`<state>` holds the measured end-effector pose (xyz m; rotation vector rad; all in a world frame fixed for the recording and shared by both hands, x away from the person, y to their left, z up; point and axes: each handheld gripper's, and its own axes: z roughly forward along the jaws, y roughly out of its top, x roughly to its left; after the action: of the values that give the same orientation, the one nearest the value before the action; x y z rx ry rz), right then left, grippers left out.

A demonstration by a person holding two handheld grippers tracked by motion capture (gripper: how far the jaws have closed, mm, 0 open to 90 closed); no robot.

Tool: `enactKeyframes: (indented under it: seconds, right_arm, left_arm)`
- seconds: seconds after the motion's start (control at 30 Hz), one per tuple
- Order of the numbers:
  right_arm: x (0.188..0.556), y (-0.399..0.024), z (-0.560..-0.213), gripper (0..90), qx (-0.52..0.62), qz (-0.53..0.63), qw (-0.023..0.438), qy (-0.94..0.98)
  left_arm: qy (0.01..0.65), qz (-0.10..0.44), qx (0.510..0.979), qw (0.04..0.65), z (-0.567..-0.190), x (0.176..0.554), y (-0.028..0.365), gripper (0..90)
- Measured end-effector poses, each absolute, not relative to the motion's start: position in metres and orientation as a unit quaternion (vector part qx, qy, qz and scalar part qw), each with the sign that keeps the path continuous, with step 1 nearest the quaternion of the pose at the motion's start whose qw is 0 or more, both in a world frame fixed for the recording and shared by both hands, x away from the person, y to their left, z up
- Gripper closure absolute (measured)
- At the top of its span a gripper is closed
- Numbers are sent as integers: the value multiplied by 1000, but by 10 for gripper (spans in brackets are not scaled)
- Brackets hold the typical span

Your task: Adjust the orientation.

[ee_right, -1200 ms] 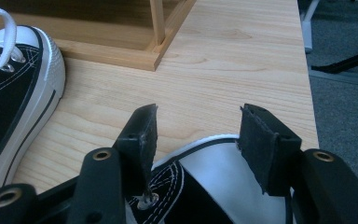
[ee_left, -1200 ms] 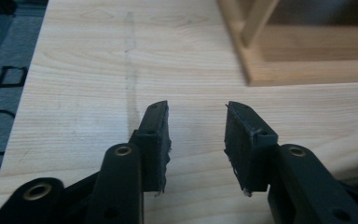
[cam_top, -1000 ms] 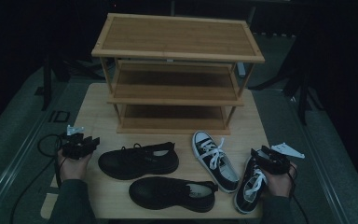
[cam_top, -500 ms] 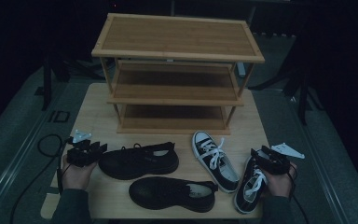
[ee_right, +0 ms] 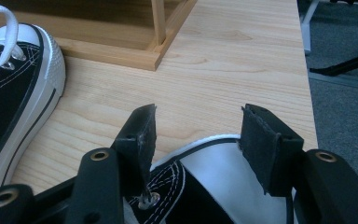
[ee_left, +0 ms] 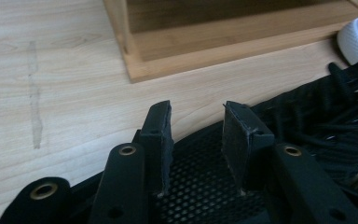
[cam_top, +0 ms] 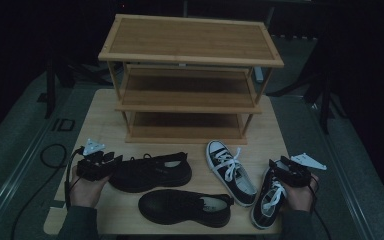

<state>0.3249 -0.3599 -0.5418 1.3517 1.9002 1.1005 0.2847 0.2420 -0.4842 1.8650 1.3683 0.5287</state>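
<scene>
We hold the left hand-held gripper [cam_top: 114,159] level, jaws apart and just opening over the black mesh shoe [cam_top: 152,172]; right hand-held gripper [cam_top: 274,170], jaws apart, straddles the sneaker's heel [cam_top: 268,196].

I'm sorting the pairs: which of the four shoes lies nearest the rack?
The black-and-white sneaker with its white toe cap almost at the rack's bottom shelf. Its mate and both black shoes lie closer to the person.

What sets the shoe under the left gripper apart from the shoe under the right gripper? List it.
The left shoe is all black with a mesh upper and black laces; the right shoe is a black canvas sneaker with white laces and a white sole.
The left shoe lies sideways across the table, toe to the right; the right shoe points roughly towards the shelf.
Both have open jaws over one end.
</scene>
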Motion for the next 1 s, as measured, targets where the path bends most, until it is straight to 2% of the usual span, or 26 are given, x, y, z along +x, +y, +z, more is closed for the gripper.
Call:
enactKeyframes:
  seconds: [0.1, 0.57, 0.77, 0.83, 0.9, 1.0]
  right_arm:
    - [325, -360, -542, 455, 503, 410, 278, 708]
    - [325, -359, -542, 453, 501, 408, 280, 710]
    - [325, -359, -542, 452, 500, 408, 280, 711]
    - [325, -359, -542, 452, 500, 407, 280, 711]
    - [325, -359, -542, 453, 500, 407, 281, 711]
    - [325, -359, -542, 453, 500, 407, 281, 711]
  left_arm:
    - [524, 198, 733, 386, -481, 284, 238, 611]
    - [520, 181, 753, 361, -480, 292, 214, 589]
    - [528, 156, 761, 343, -489, 299, 211, 684]
    - [529, 151, 766, 333, -491, 301, 210, 746]
    - [529, 152, 767, 330, -492, 302, 211, 844]
    - [528, 151, 766, 333, -489, 302, 212, 876]
